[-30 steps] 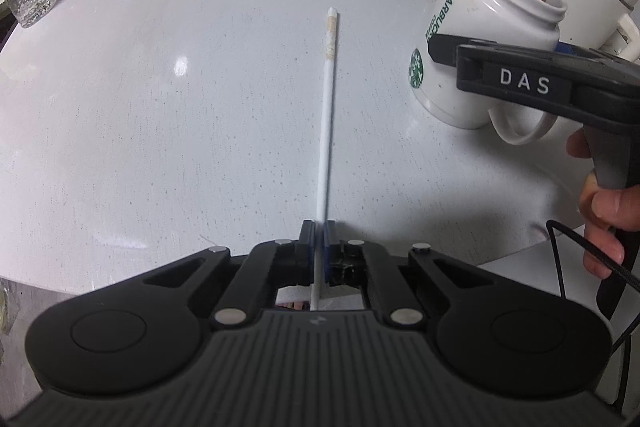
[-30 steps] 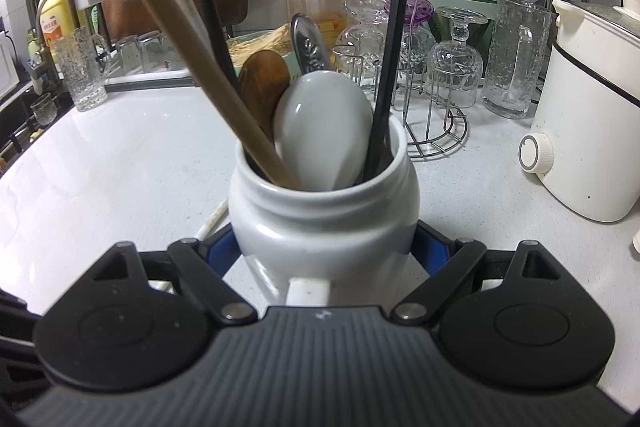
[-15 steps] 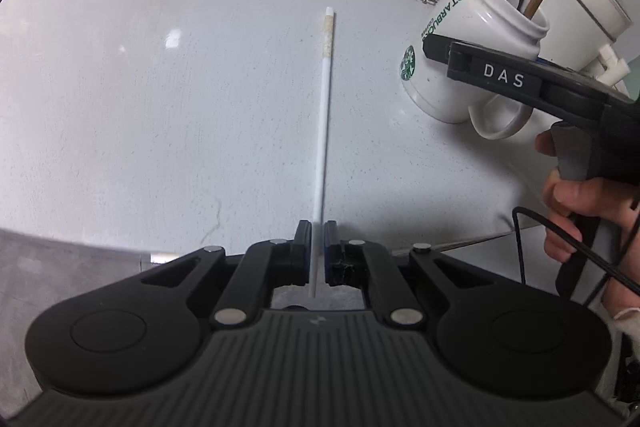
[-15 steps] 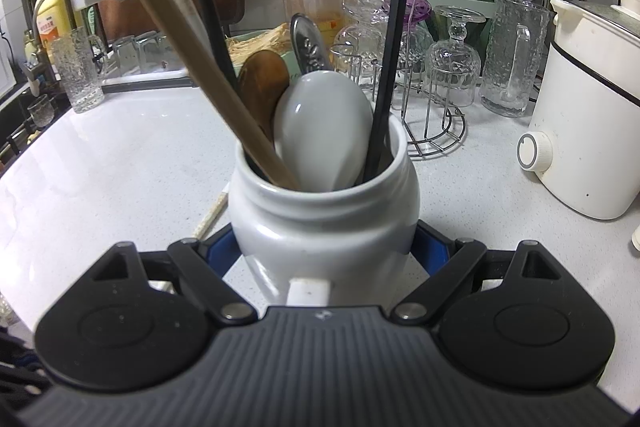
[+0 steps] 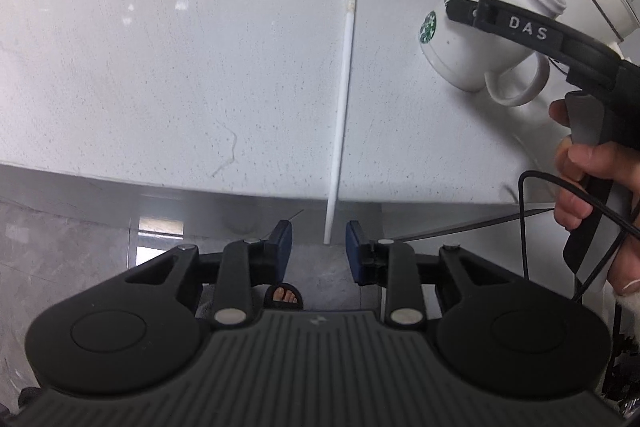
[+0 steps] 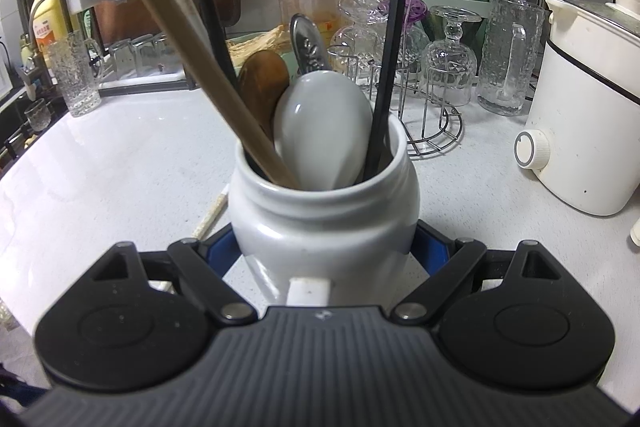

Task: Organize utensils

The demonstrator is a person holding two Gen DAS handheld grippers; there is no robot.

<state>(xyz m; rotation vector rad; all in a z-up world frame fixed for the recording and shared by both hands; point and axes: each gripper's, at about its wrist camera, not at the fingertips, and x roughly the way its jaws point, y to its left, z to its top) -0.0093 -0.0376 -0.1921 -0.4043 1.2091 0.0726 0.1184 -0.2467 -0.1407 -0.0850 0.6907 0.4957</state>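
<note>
Right wrist view, white speckled counter (image 6: 120, 155), glassware rack (image 6: 436, 95), white cooker (image 6: 584, 123)

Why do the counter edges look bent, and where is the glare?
Left wrist view: fisheye lens bows the counter, with soft glare patches near the white chopstick. Right wrist view: the close mug bulges, and the sloping wooden handle looks soft.

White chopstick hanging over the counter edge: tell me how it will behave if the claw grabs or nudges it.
The white chopstick looks straight and thin, so probably stiff and light. It lies free between the opening left claw jaws, touching neither. Its near end overhangs the counter edge, so a nudge might roll it or tip it off. The smooth shaft could slip in a loose pinch.
</note>
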